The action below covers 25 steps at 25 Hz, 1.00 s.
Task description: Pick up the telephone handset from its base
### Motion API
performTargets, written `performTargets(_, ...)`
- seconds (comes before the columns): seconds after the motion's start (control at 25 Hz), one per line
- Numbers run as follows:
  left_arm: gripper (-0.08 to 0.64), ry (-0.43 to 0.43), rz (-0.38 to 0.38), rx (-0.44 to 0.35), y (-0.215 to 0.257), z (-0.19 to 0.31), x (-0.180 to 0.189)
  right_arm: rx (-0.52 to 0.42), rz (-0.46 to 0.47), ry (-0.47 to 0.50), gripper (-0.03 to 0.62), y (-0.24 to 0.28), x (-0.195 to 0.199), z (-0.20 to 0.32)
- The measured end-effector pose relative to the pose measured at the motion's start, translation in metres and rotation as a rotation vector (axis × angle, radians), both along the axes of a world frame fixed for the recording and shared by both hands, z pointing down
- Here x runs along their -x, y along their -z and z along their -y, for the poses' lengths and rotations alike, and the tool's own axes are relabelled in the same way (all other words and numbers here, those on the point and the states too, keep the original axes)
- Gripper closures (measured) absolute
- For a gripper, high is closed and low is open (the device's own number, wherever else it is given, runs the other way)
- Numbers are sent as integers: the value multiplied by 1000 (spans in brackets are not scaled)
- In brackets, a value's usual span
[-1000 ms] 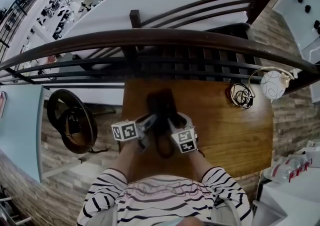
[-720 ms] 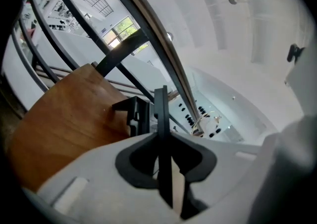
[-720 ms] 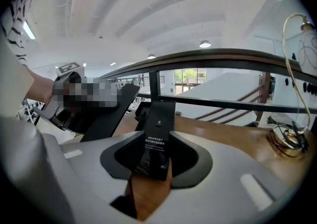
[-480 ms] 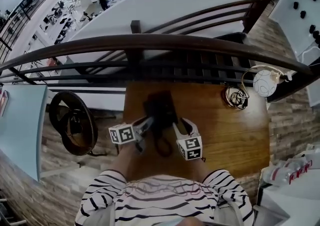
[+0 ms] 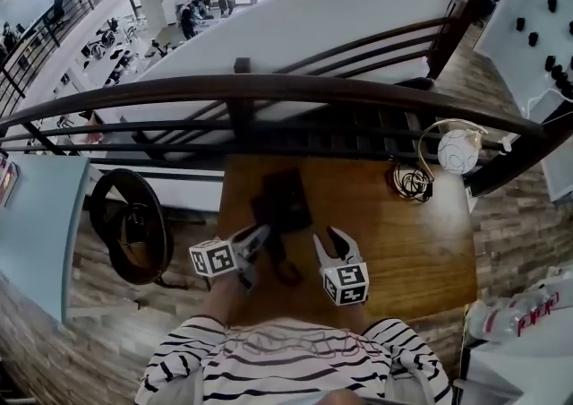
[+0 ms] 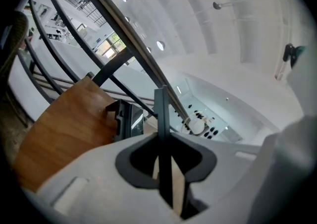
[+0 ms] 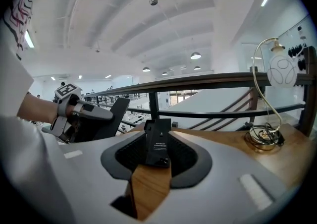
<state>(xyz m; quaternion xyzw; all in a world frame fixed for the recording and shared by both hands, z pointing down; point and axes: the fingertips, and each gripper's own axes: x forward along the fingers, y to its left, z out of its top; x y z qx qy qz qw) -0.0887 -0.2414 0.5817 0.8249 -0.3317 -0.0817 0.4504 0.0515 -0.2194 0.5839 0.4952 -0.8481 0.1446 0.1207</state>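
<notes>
The dark telephone base [image 5: 285, 197] stands on the wooden table [image 5: 403, 242]; it also shows in the left gripper view [image 6: 126, 119]. My left gripper [image 5: 257, 235] is shut on the thin dark handset [image 7: 110, 111], held clear of the base and seen edge-on between its jaws [image 6: 161, 119]. A cord loops below it [image 5: 286, 271]. My right gripper [image 5: 331, 238] is to the right of the handset and open. Its jaws have just been closing a little, with nothing gripped. The base [image 7: 158, 141] lies ahead, in line with the gap.
A white globe lamp [image 5: 458, 150] and a coiled cable [image 5: 410, 181] sit at the table's far right corner. A dark curved railing [image 5: 269, 90] runs along the far edge. A round dark seat [image 5: 125, 224] stands left of the table. Bottles [image 5: 528, 309] lie at the right.
Both grippers have drawn back toward me and risen. The left one brought the handset away from the base. The right one has moved apart from the phone to the right.
</notes>
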Motion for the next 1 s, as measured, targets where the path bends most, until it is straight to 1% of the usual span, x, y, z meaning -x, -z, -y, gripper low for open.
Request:
performTargets(0.28, 486, 35, 12, -33, 11, -40, -2, -28, 25, -16, 456, 23, -17, -35)
performTargets(0.52, 486, 44, 27, -77, 28, -73, -12, -57, 44, -22, 460, 41, -31, -66)
performTargets(0.8, 487, 70, 36, -119, 43, -115, -19, -78, 47, 4, 476, 56, -39, -108)
performTargets(1.0, 488, 89, 48, -133, 45, -149, -23, -92, 58, 27, 503, 61, -41, -140)
